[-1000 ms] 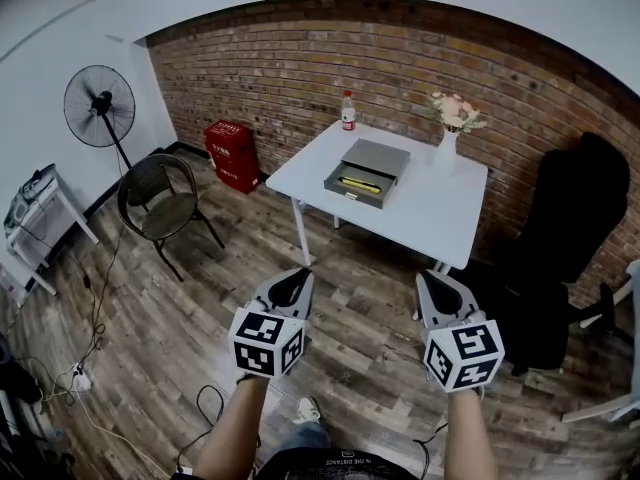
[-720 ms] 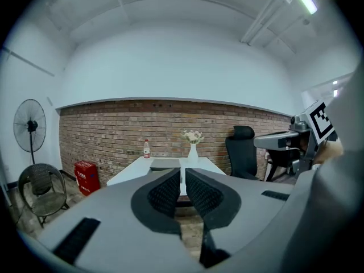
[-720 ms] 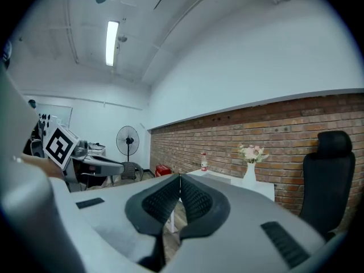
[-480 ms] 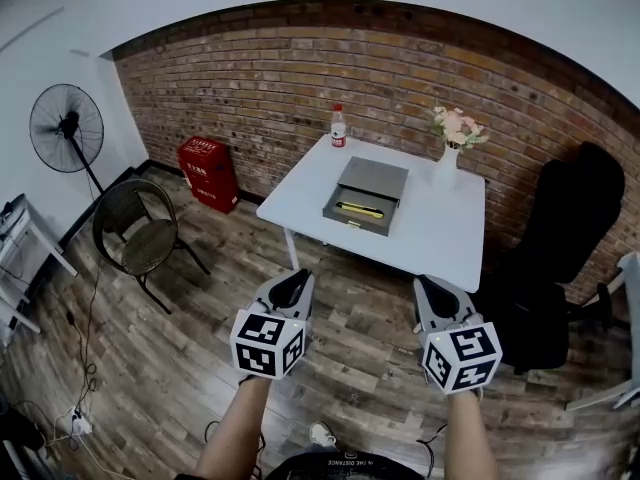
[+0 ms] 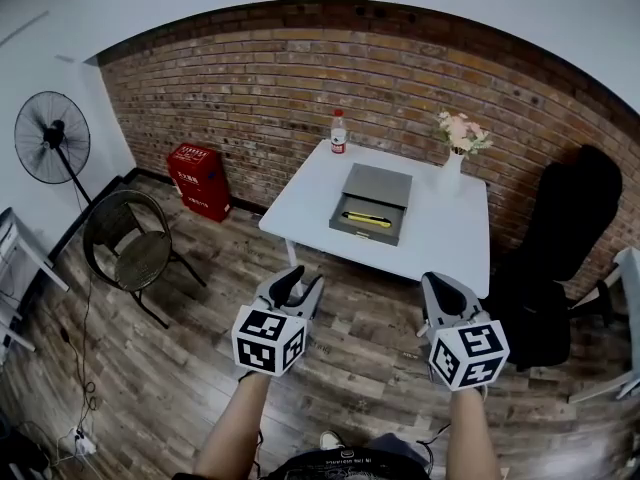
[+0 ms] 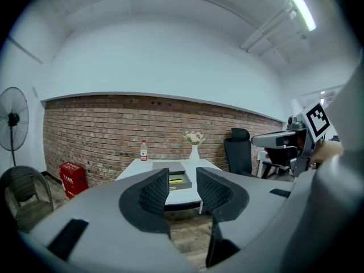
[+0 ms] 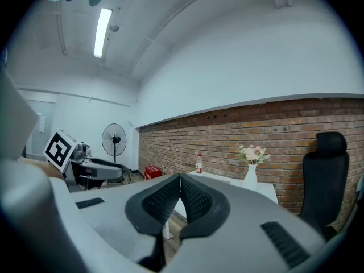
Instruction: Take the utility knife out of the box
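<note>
A yellow utility knife (image 5: 368, 220) lies in the open drawer of a flat grey box (image 5: 372, 204) on a white table (image 5: 310, 193) ahead. In the left gripper view the box (image 6: 177, 181) and the knife (image 6: 174, 181) show far off between the jaws. My left gripper (image 5: 295, 286) hovers over the wooden floor, well short of the table; its jaws are opening and nothing is between them. My right gripper (image 5: 437, 290) hangs beside it, shut and empty. The left gripper (image 6: 181, 187) shows a gap; the right gripper (image 7: 180, 190) has its pads pressed together.
On the table stand a bottle (image 5: 338, 132) and a white vase of flowers (image 5: 455, 158). A black office chair (image 5: 565, 238) stands right of the table. A round chair (image 5: 130, 253), a red crate (image 5: 199, 180) and a standing fan (image 5: 50, 138) are at the left. A brick wall runs behind.
The view has closed in on the table and swung, so the fan and chair slid left. My left gripper's jaws have parted; the right stays shut.
</note>
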